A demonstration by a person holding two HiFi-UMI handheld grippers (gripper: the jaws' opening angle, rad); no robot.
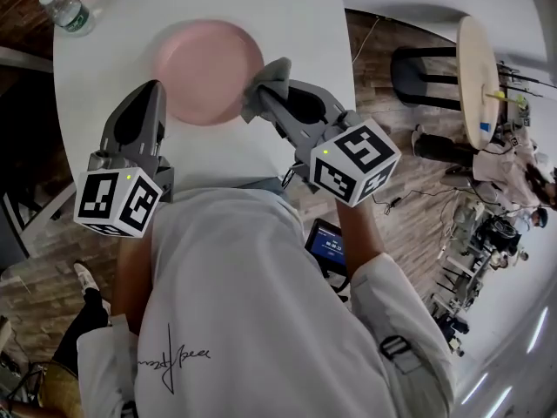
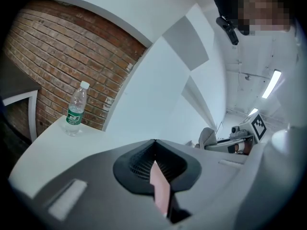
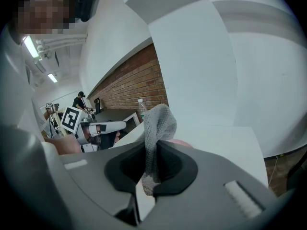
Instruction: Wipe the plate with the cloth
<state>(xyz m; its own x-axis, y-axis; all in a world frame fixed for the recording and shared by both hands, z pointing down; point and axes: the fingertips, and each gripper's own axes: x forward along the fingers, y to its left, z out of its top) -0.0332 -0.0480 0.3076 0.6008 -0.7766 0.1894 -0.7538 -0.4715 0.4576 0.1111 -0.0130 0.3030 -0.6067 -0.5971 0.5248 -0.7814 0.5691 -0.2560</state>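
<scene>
At rim of plate (image 1: 204, 68), grey cloth (image 1: 264, 84).

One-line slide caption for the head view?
Left tongs clamp the pink plate; right tongs hold a grey cloth at its right edge.

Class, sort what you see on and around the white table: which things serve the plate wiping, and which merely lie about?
In use: pink plate, grey cloth, left gripper, right gripper.
Lying about: water bottle, black stool.
</scene>
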